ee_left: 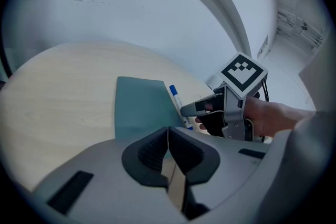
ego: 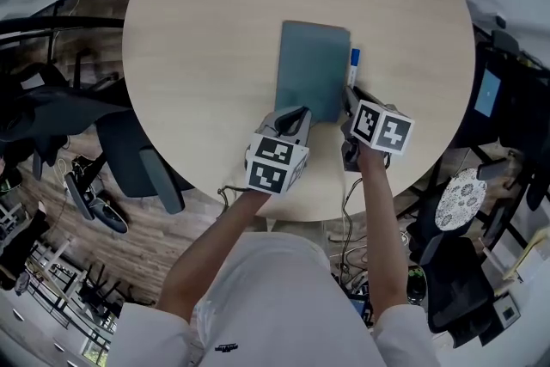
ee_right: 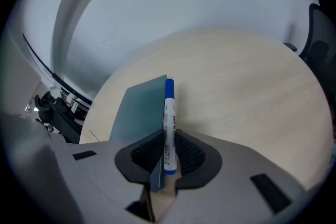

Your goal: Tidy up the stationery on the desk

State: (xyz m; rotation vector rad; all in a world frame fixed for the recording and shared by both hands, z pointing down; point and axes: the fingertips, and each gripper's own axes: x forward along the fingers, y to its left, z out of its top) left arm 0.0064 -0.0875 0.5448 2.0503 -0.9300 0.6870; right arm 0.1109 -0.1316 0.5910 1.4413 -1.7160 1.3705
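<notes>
While I look down through the head view, a round pale wooden surface [ego: 215, 30] carries a flat teal rectangular notebook [ego: 311, 69] at its middle, one short side turned toward the near edge. A blue-capped white marker pen [ego: 354, 60] shows just off the notebook's right long side, toward its far corner. My left tongs [ego: 299, 114] sit over the notebook's near short side, and my right tongs [ego: 351, 97] sit at its near right corner. Dark office chairs [ego: 129, 155] stand on the floor to the left of the surface.

From the left gripper view, the left tongs [ee_left: 168, 136] are fully together with nothing between the pads. Past them lies the notebook [ee_left: 142, 107], with the marker pen [ee_left: 176, 97] running along its right side. The right tongs [ee_left: 191, 109] reach in from the right onto that pen, a hand [ee_left: 273, 118] behind them.

From the right gripper view, the right tongs [ee_right: 168, 149] stand narrow and are clamped on the marker pen [ee_right: 169, 113], which points straight out from the pads with its blue cap farthest away. The notebook [ee_right: 142, 107] lies just left of the pen, touching it along its length. A thin teal strip sits between the pads beside the pen; I cannot tell whether that is the notebook's own edge. I also cannot tell whether the pen rests on the surface [ee_right: 252, 81].
</notes>
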